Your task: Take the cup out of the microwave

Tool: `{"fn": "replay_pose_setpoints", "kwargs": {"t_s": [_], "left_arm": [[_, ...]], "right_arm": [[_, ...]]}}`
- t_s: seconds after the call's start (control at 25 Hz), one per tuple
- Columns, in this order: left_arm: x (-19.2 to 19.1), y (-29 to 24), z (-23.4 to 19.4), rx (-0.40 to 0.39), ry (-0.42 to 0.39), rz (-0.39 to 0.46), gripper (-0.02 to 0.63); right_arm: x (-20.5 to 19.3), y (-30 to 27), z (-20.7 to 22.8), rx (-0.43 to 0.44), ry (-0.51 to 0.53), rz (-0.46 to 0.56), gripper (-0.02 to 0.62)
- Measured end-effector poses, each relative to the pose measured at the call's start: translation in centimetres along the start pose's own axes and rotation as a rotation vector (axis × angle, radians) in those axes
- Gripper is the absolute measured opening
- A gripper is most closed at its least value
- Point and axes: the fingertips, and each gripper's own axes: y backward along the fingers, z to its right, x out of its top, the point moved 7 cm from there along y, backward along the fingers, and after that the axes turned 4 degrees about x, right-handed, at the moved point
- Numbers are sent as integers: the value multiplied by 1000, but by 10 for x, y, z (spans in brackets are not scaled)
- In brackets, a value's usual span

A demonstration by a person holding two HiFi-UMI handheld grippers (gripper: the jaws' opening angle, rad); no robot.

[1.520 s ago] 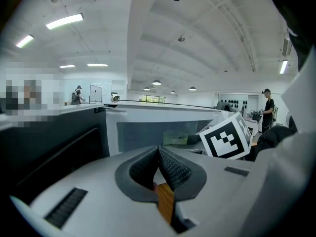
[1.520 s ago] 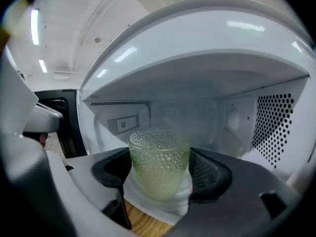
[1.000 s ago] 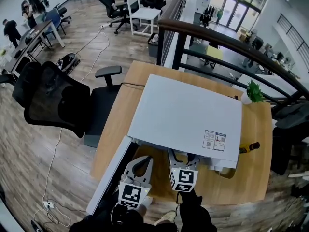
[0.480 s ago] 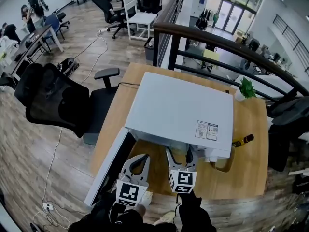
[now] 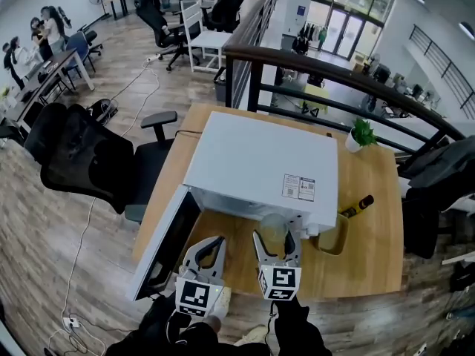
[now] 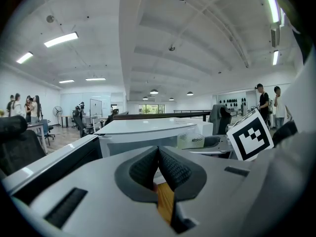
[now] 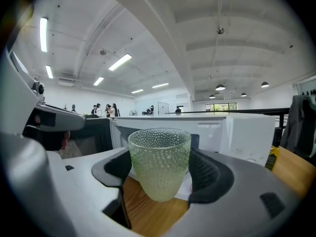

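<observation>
— So, is the cup (image 7: 159,162) out yet?
— Nearly done. A second ago the microwave (image 5: 260,162) roof hid it; now it shows just past the front edge, upright, pinched between the right gripper (image 5: 274,237) pads.
— Room to move?
— The open door (image 5: 167,243) hangs left, beside the left gripper (image 6: 158,154), its jaws pressed together on nothing. Bare table (image 5: 371,221) lies below; an amber container (image 5: 330,237) stands near, right.
</observation>
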Motion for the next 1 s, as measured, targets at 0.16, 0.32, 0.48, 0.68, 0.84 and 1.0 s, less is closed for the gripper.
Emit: {"fn": "replay_pose_setpoints", "kwargs": {"t_s": [0.16, 0.32, 0.48, 0.68, 0.84, 1.0], "left_arm": [[8, 10, 18, 0, -9, 37, 23], [13, 25, 43, -3, -12, 66, 23], [20, 45, 70, -7, -23, 59, 23], [28, 68, 101, -19, -41, 79, 23], [35, 86, 123, -26, -47, 96, 23], [37, 100, 146, -34, -51, 109, 23]], "right_arm": [[7, 30, 5, -3, 2, 20, 374], [15, 68, 13, -7, 12, 48, 374], [21, 106, 21, -14, 21, 58, 374], [25, 155, 28, -33, 43, 62, 375], [29, 191, 33, -53, 60, 75, 376], [28, 226, 38, -64, 62, 87, 375]]}}
